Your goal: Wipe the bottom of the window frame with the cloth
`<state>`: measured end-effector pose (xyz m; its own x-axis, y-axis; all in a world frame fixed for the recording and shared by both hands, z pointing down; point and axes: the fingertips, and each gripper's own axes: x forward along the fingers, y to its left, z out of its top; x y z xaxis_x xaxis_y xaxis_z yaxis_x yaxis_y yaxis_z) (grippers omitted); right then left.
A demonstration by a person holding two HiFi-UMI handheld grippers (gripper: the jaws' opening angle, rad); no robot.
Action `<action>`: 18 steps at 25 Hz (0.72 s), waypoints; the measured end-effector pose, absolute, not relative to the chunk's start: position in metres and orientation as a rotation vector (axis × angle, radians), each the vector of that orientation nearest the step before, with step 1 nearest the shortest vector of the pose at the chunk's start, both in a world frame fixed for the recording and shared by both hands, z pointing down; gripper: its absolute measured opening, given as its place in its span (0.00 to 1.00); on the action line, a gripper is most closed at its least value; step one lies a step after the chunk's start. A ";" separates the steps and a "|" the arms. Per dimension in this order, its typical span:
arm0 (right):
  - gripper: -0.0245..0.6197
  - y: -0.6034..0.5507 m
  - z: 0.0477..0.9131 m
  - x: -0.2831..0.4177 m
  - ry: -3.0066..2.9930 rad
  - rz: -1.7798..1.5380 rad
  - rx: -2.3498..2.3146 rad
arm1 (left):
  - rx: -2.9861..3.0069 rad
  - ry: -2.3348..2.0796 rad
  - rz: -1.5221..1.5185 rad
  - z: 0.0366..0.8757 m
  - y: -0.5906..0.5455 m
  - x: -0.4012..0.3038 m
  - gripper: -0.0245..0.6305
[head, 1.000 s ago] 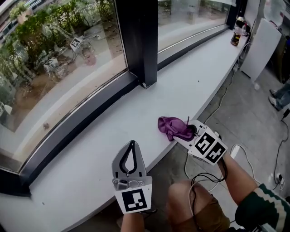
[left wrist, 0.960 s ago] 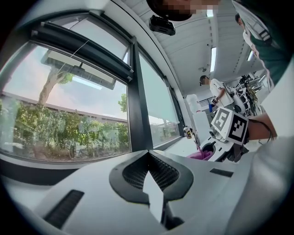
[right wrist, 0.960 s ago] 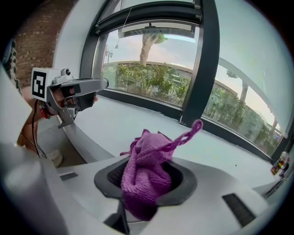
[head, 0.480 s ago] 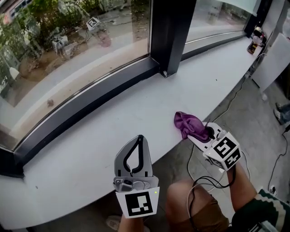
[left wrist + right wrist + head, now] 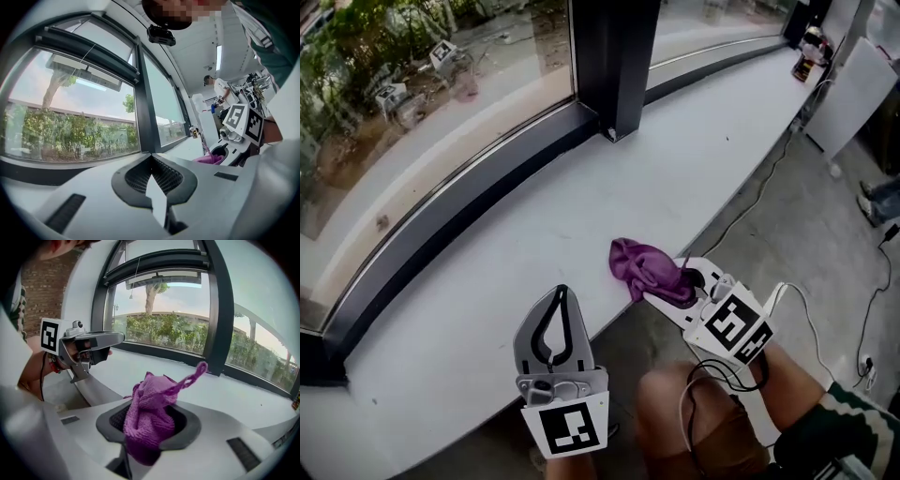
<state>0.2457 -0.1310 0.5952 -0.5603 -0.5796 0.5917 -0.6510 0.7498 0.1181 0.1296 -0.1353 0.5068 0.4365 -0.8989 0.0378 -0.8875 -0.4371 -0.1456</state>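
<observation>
The right gripper is pinching the purple cloth over the sill's near edge, while the window frame bottom is running along the far edge; the left gripper is hovering closed, empty.

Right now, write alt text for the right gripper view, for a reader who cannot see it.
The right gripper is shut on a bunched purple cloth in front of a white windowsill. At left is the left gripper, jaws together; behind the sill runs the dark window frame, with trees beyond the glass.
</observation>
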 end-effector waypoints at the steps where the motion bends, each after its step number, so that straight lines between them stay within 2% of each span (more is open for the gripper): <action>1: 0.26 -0.129 0.596 0.242 -2.330 0.152 0.911 | -2.567 1.612 -0.160 0.506 -0.134 0.128 0.04; 18: 0.26 -0.096 0.592 0.166 -2.403 0.161 0.713 | -2.495 1.752 -0.264 0.517 -0.104 0.063 0.04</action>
